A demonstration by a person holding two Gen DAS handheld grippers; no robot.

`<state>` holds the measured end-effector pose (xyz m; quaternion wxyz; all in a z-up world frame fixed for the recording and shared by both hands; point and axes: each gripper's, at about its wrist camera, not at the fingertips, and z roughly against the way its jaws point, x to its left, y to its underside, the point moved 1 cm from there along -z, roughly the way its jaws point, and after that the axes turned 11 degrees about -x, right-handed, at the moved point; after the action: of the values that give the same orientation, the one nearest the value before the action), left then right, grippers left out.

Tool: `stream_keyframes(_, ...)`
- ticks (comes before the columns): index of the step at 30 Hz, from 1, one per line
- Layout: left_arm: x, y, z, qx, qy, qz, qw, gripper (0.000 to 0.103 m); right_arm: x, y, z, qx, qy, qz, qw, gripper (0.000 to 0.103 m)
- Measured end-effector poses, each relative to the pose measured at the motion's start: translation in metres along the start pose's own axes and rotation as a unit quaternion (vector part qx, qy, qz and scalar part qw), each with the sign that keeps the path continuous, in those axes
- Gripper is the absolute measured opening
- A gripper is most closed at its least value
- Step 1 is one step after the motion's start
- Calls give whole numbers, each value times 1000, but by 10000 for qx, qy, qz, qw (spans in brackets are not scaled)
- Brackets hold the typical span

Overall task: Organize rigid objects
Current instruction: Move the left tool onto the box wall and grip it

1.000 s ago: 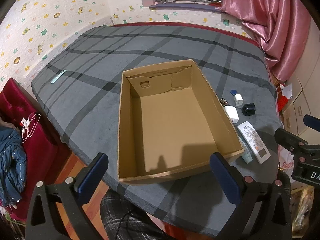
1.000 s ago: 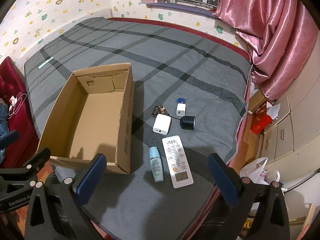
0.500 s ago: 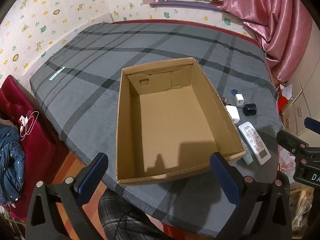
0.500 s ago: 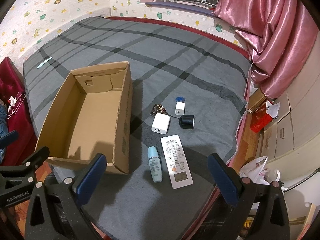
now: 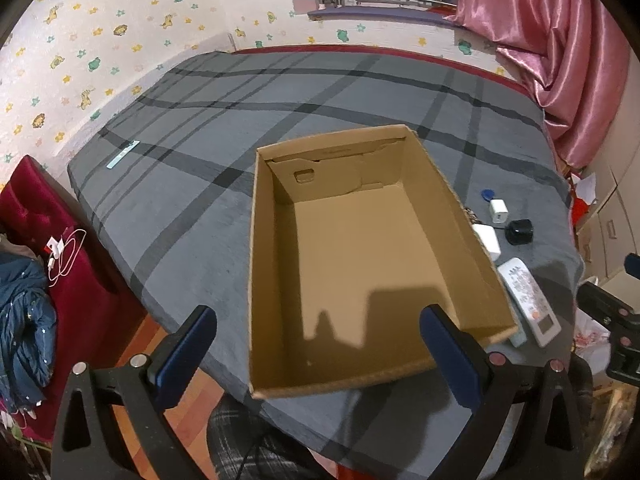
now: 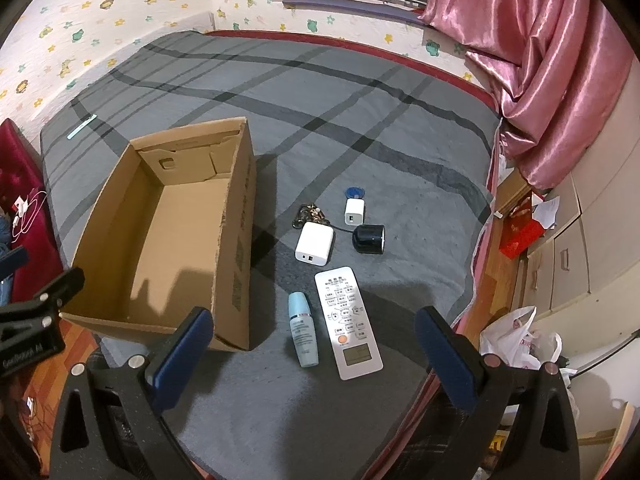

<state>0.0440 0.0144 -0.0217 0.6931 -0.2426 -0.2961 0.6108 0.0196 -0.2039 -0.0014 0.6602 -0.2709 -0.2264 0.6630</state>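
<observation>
Left gripper (image 5: 318, 350): black plastic frame with triangular cut-outs in each arm at the lower corners of the frame, two long fingers (image 5: 186, 354) faced with dark blue pads, and round silver-pink screw heads in pairs at the base of each finger. Right gripper (image 6: 314, 352): same build, black frame, blue-padded fingers (image 6: 182, 354), matching screw heads. In the right wrist view, the left unit's body at the left edge carries white lettering, only partly legible, beginning "GenRobot". In the left wrist view, the right unit shows at the right edge as black brackets with screws. Dark plaid fabric, worn by the person (image 5: 236, 436), shows at bottom centre.
</observation>
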Motion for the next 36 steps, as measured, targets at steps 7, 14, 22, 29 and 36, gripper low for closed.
stream_keyframes(7,23,-11,-34,-32,-111,64,9999,103,-6,1,-10,83,46,-23,10000,103)
stream_keyframes(14,41,-11,-85,299,-209,27,9993,103,-11,0,-18,159,69,-50,9998,103)
stream_keyframes(22,52,-4,-130,643,-147,143,9977,103,-12,0,-26,226,37,-63,9997,103)
stream_keyframes(29,60,-1,-144,748,-71,300,9967,103,-13,0,-27,227,18,-88,9997,103)
stream_keyframes(36,68,-7,-150,651,-7,338,9973,99,-12,2,-26,211,-3,-82,9997,103)
